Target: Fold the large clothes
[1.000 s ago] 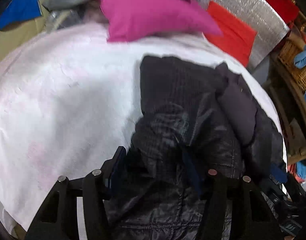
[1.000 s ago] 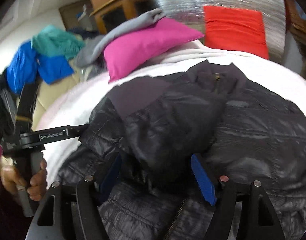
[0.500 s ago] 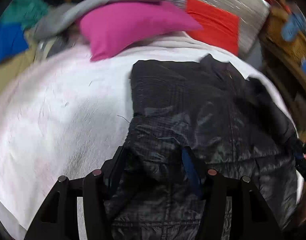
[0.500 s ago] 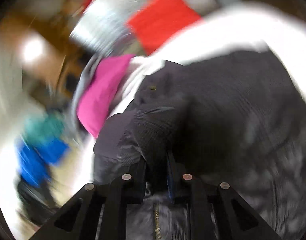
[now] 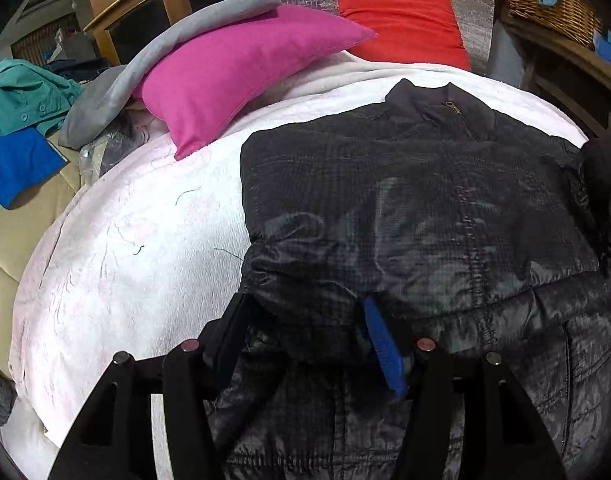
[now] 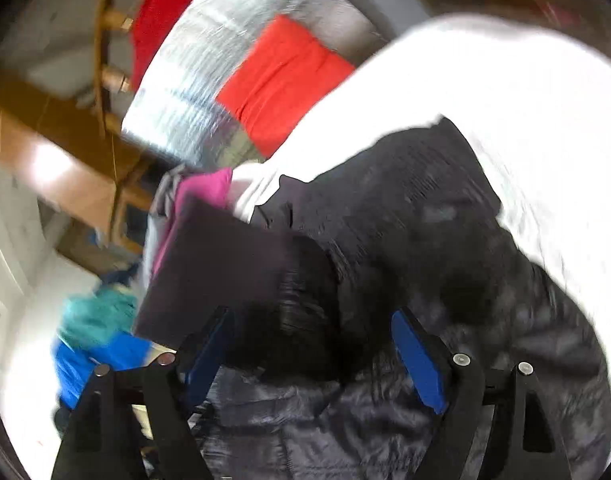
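Observation:
A black quilted jacket [image 5: 425, 200] lies front up on the white blanket [image 5: 145, 240], collar and zip pull at the far end. My left gripper [image 5: 305, 308] sits at its near left edge, shut on a thick fold of the fabric that fills the gap between the fingers. The right wrist view is blurred and rolled over. There my right gripper [image 6: 311, 316] hangs over the jacket [image 6: 425, 220], its jaws opening wide. A dark sleeve with a matt cuff [image 6: 217, 264] lies loose between the jaws, and the blue pads [image 6: 421, 364] stand off it.
A pink pillow [image 5: 233, 68] under a grey garment [image 5: 165, 48] and a red cushion [image 5: 401, 24] lie at the blanket's far end. Teal and blue clothes [image 5: 17, 128] are piled left. A wicker basket [image 5: 545, 0] on wooden shelving stands right, a wooden cabinet [image 5: 137, 12] behind.
My right gripper closed on the sleeve, rolled and swung it across, and now its jaws stand apart. The jacket lies flatter with its collar showing. My left gripper kept its fold and shifted slightly.

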Demonstrator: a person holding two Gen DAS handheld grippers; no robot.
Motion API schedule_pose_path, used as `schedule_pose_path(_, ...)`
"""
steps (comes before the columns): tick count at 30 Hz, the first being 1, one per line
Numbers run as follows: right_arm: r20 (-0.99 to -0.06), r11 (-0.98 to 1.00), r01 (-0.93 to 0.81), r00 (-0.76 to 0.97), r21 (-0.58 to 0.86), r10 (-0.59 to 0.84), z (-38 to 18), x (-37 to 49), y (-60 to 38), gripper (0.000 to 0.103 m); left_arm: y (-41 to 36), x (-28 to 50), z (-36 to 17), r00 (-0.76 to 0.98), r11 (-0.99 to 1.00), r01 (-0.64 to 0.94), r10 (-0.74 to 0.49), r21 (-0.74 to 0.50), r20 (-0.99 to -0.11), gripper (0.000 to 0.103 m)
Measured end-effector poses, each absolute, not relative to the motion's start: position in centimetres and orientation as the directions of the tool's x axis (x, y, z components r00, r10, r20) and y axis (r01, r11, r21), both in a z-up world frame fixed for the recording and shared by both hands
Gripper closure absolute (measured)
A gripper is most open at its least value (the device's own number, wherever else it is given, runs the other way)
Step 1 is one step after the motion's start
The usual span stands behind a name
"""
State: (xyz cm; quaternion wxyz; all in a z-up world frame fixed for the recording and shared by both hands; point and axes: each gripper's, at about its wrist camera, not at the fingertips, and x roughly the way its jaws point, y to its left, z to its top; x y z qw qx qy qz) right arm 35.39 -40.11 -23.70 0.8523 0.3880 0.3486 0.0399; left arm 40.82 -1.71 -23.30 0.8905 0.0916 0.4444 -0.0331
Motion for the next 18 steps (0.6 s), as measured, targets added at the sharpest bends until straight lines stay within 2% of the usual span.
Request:
schedule_pose_path(3, -0.590, 0.668, 0.225, 0.708, 0.709, 0.388, -25.2, 37.4, -39.5, 0.019, -2.0, 40.8, -23.5, 0.613, 0.977, 0.153, 0.026, 0.151, -0.789, 0.041)
schedule_pose_path(5, -0.639, 0.683, 0.278, 0.684, 0.675, 0.353, -26.0, 38.5, -39.7, 0.019, -2.0, 40.7, -23.5, 0.620, 0.974, 0.161, 0.026, 0.159, -0.784, 0.041)
schedule_pose_path(7, -0.647, 0.675, 0.305, 0.685, 0.672, 0.335, -26.7, 39.3, -40.3, 0.019, -2.0, 40.5, -23.6, 0.627, 0.971, 0.168, 0.026, 0.168, -0.779, 0.041)
schedule_pose_path(9, -0.624, 0.651, 0.304, 0.704, 0.695, 0.338, -26.5, 39.4, -40.9, 0.019, -2.1, 40.4, -23.6, 0.632, 0.968, 0.173, 0.032, 0.181, -0.775, 0.041)
schedule_pose_path(13, -0.506, 0.667, 0.195, 0.805, 0.719, 0.310, -23.4, 37.7, -40.8, 0.019, -2.3, 40.3, -23.7, 0.636, 0.965, 0.173, 0.043, 0.197, -0.770, 0.041)
schedule_pose_path(15, -0.495, 0.721, 0.138, 0.811, 0.679, 0.312, -21.9, 37.7, -39.1, 0.019, -2.5, 40.3, -23.7, 0.639, 0.963, 0.172, 0.052, 0.208, -0.768, 0.040)
schedule_pose_path(18, -0.591, 0.860, 0.088, 0.761, 0.503, 0.268, -21.3, 38.6, -34.5, 0.019, -2.7, 40.3, -23.8, 0.642, 0.960, 0.169, 0.065, 0.223, -0.764, 0.040)
